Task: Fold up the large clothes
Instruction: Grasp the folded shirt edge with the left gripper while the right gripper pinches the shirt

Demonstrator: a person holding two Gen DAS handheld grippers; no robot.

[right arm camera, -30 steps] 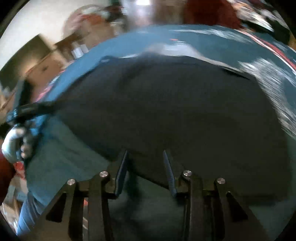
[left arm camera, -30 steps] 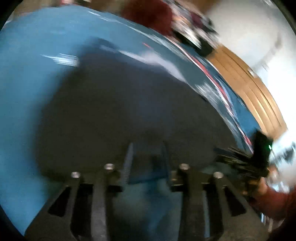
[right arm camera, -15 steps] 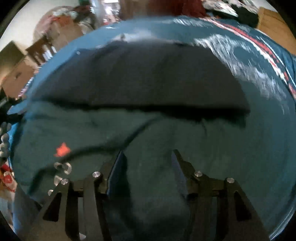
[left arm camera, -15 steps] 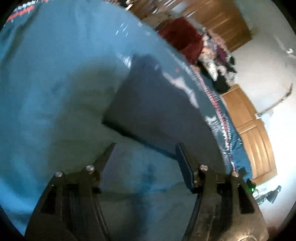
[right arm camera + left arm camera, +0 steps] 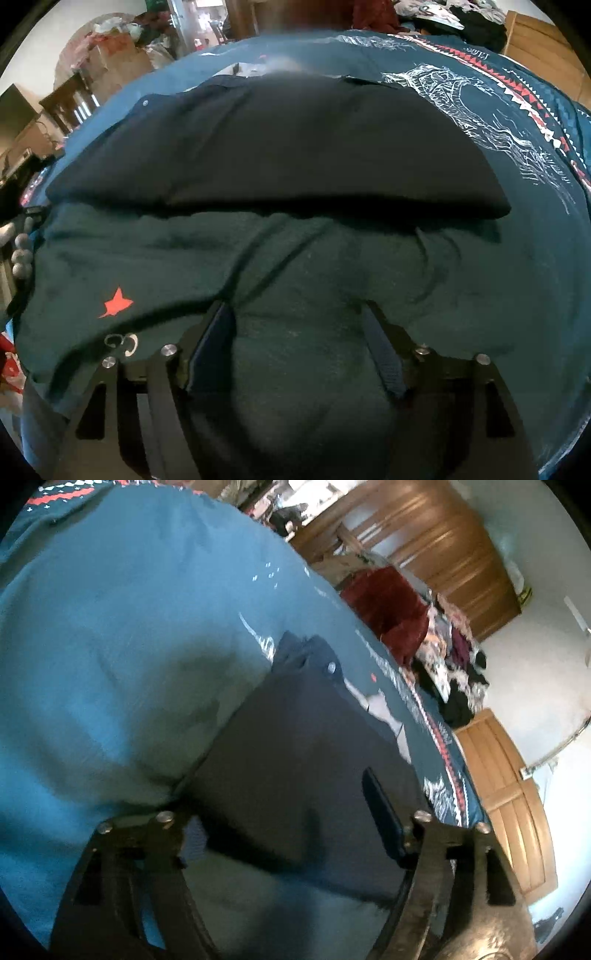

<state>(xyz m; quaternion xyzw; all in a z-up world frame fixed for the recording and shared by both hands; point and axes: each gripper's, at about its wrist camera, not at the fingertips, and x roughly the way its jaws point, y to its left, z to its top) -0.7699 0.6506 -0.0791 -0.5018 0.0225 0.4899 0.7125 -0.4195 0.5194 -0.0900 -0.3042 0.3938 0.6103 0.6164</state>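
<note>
A dark navy garment (image 5: 295,760) (image 5: 280,147) lies folded into a flat rectangle on a teal blanket (image 5: 122,635) (image 5: 303,273). A small round snap shows near its far end (image 5: 331,667). My left gripper (image 5: 284,801) hovers open over the garment's near corner, jaws wide apart with nothing between them. My right gripper (image 5: 297,317) stands open above the blanket, just short of the garment's near folded edge, and holds nothing.
The blanket carries a white dragon print and a red-white zigzag border (image 5: 524,107), plus a red star (image 5: 116,302). A red cushion (image 5: 391,609) and a pile of clothes (image 5: 458,664) lie beyond the bed. Wooden doors (image 5: 436,542) stand behind.
Both grippers have drawn back from the garment and opened wider. The garment now lies flat and folded on the blanket, where a second ago it filled both views.
</note>
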